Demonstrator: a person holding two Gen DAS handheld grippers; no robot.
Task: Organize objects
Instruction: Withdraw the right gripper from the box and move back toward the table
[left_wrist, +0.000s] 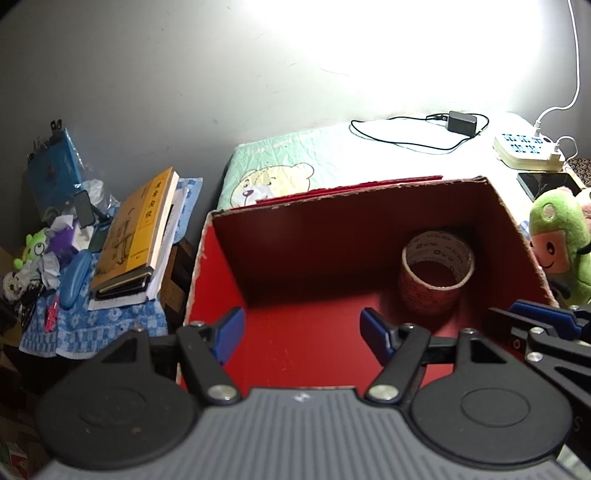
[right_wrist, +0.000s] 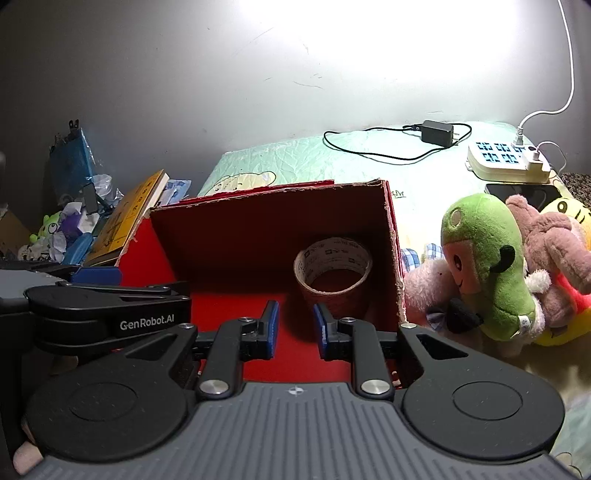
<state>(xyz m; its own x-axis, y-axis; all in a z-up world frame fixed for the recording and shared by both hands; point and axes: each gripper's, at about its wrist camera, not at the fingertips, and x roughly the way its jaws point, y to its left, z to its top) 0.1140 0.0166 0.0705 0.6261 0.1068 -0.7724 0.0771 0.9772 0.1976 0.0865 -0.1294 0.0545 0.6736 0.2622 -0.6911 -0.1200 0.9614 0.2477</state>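
Both grippers, left (left_wrist: 302, 334) and right (right_wrist: 295, 328), are hovering open and empty over the box (right_wrist: 392, 258); inside it, the tape (right_wrist: 332, 269) looks light and stiff, best pinched across its wall

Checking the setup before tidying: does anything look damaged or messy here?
The red box has ragged, torn top edges. Inside it, only a tape roll stands on end. Left of it, a book lies tilted on a cluttered pile.

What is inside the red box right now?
Inside the red box, only a tape roll stands near its right wall. The near floor is hidden by the gripper bodies.
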